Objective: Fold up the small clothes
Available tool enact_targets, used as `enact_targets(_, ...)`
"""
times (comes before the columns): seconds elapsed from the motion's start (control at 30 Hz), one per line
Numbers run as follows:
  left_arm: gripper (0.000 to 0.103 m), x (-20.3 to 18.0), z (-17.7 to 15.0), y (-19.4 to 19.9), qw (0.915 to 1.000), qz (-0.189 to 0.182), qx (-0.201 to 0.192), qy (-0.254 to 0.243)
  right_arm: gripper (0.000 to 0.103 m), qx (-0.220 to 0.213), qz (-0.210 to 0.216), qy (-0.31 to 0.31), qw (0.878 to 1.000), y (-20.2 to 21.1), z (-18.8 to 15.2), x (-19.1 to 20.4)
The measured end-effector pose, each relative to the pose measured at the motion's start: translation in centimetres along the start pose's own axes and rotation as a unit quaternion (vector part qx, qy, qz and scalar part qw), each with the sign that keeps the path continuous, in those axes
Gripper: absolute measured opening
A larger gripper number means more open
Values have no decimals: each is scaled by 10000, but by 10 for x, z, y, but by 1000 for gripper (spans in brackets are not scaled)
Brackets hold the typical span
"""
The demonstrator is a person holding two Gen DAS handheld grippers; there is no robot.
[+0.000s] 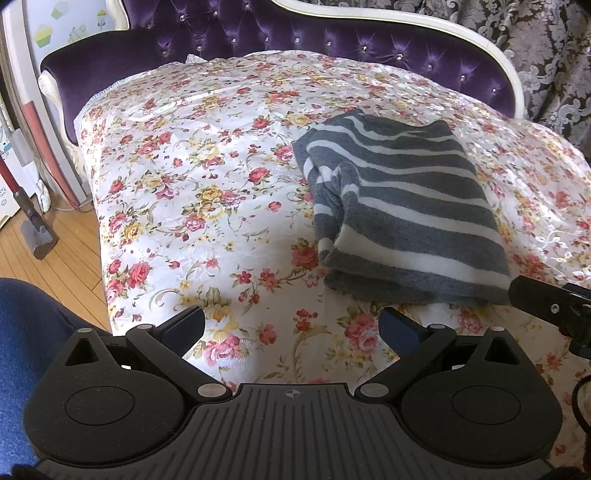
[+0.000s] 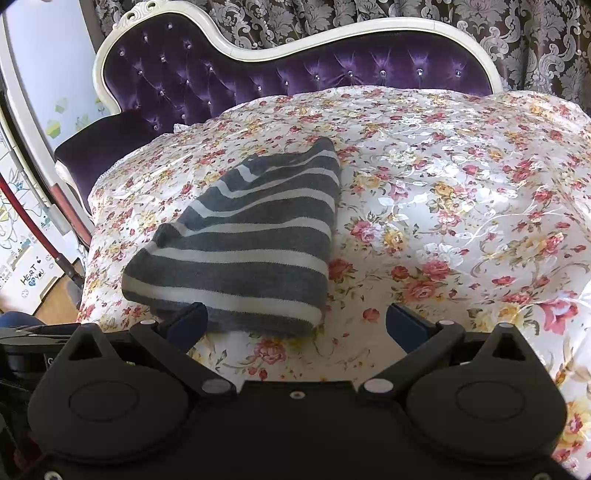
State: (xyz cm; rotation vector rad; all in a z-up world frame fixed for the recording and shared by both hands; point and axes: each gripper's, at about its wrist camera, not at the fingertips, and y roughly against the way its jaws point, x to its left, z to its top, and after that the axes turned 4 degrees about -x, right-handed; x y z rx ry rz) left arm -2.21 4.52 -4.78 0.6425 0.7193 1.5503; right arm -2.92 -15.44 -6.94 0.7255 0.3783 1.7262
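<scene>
At your far left a wooden floor point(image 1: 48, 266) meets the floral bedspread point(image 1: 192, 192) covering the purple tufted sofa point(image 1: 258, 33), with patterned curtains point(image 2: 369, 22) behind. Your folded grey-and-white striped garment point(image 1: 402, 206) lies flat on the spread, its long axis running from near you away toward the backrest. Your left gripper point(image 1: 291, 325) hovers open and empty; your right gripper point(image 2: 295, 321) is open too, its left finger just beside the garment's near edge.

Floral coverlet point(image 1: 207, 192) — white ground, red and yellow roses — spread over the seat of a purple tufted sofa point(image 2: 192, 74) with cream carved frame. Patterned grey curtain point(image 2: 480, 33) behind. Wooden floor point(image 1: 55, 258) off the coverlet's left edge — vacuum cleaner point(image 1: 26, 206) standing there.
</scene>
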Motion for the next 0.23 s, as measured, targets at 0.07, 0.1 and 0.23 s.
enact_targets(0.07,102,0,0,0,10000,4,3,-1,102,7,3,-7,10000,0,0,0)
enact_targets(0.1,102,0,0,0,10000,3,5,-4,102,6,2,-5,10000,0,0,0)
enact_targets(0.23,102,0,0,0,10000,2,-3,-8,102,12,3,-10,10000,-1,0,-1)
